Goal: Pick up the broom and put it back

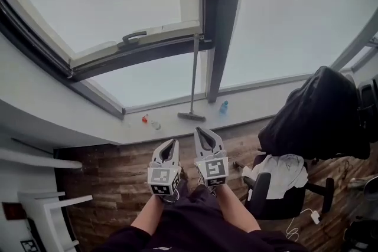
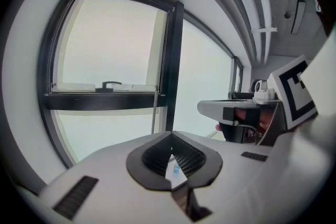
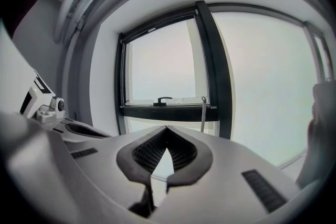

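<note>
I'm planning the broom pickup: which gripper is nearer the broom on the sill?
Right. In the head view the right gripper sits just below the broom, slightly to its right; the left gripper is lower and off to its left. Neither touches it.

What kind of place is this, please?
Probably an office or workroom: an office chair with a dark jacket over it, large windows above a deep white sill, and a wood-look floor.

Ahead of the jaws: tall window (image 1: 118, 3), dark frame (image 1: 221, 20), flat pale daylight. White sill (image 1: 260, 106) runs beneath it. Under the jaws, dark wood-plank floor (image 1: 112, 180). Right of them, office chair (image 1: 258, 192) draped with black coat (image 1: 313, 115) and white cloth (image 1: 280, 168).
</note>
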Demonstrator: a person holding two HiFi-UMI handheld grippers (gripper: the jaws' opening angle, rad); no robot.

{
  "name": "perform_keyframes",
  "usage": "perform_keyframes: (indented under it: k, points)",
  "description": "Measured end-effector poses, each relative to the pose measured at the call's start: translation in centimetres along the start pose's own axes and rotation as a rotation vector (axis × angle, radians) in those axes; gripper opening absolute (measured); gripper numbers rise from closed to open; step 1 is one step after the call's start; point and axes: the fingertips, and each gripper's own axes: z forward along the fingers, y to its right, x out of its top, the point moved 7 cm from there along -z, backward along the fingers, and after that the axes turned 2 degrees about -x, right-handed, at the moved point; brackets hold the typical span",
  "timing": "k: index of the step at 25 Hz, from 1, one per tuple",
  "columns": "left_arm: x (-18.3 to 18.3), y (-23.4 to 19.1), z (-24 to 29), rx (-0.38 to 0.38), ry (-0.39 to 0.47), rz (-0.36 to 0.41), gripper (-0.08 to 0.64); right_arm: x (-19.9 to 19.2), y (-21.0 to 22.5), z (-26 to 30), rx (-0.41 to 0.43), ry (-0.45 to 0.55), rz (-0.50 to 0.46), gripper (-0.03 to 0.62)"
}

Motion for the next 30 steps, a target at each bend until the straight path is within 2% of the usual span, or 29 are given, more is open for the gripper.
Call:
perform_keyframes:
  k: [4, 9, 13, 17, 24, 30]
  points:
    - [0.9, -1.5, 3.1, -0.043, 0.024, 0.007, 0.001, 0.0, 0.7, 3.1, -0.014, -0.011, -0.014, 0.021]
    - [1.0, -5.1, 8.1, -0.063, -0.023, -0.009, 0.000, 0.1, 2.2, 7.5, -0.045, -0.056, -0.035, 0.021]
    - [2.1, -7.0, 11.4, -0.108, -0.047, 0.003, 0.001, -0.8, 4.1, 10.6, -0.084, -0.123, -0.064, 0.021]
    - [2.5, -8.8, 14.7, -0.145, -0.070, 0.015, 0.000, -2.4, 5.6, 13.9, -0.111, -0.172, -0.018, 0.021]
    - [1.2, -11.6, 18.6, -0.125, -0.113, -0.027, 0.001, -4.9, 6.9, 18.9, -0.090, -0.221, -0.007, 0.021]
    - [0.5, -13.5, 19.9, -0.111, -0.139, -0.045, 0.000, -7.3, 8.5, 23.6, -0.107, -0.284, 0.018, 0.023]
